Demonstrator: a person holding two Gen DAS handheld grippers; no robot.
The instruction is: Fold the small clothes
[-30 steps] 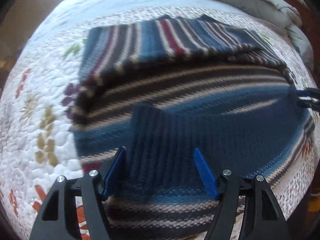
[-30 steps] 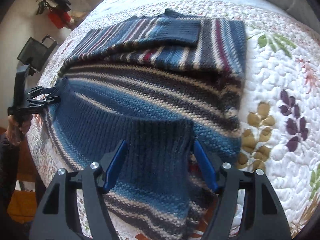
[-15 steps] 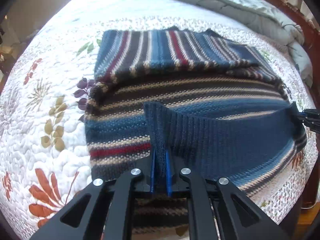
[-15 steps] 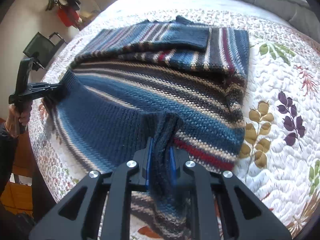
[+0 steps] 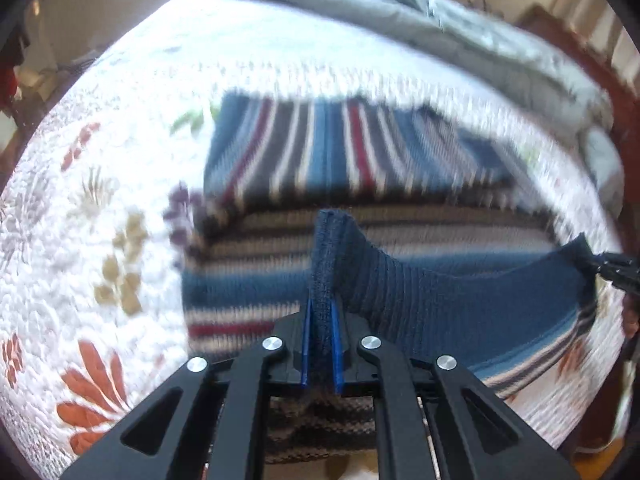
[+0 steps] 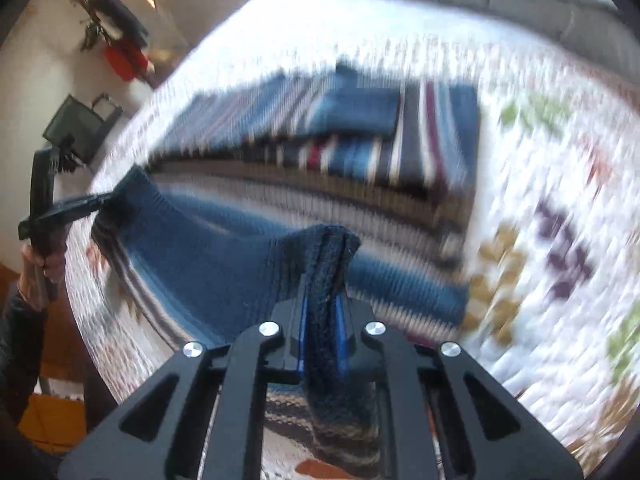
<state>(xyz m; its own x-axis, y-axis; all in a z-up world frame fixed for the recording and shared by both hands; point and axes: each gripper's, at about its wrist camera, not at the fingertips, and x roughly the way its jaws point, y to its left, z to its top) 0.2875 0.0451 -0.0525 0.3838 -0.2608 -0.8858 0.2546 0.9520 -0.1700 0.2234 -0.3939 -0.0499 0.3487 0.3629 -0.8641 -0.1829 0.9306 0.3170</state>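
A striped blue, grey, cream and red knitted sweater (image 5: 360,160) lies on the bed, sleeves folded across its far part; it also shows in the right wrist view (image 6: 360,136). My left gripper (image 5: 321,312) is shut on one corner of the ribbed blue hem (image 5: 460,292) and holds it above the bed. My right gripper (image 6: 323,304) is shut on the other hem corner (image 6: 328,256). The hem band hangs stretched between them. Each gripper shows in the other's view: the right (image 5: 612,268), the left (image 6: 76,204). Both views are motion-blurred.
The sweater rests on a white quilt with a floral print (image 5: 100,240). A grey duvet (image 5: 460,28) is bunched at the far end of the bed. A black chair (image 6: 80,128) and a red object (image 6: 124,60) stand beside the bed at left.
Both grippers closed on the hem corners, then lifted them off the bed and forward toward the sweater's far part. The hem band is now raised and taut.
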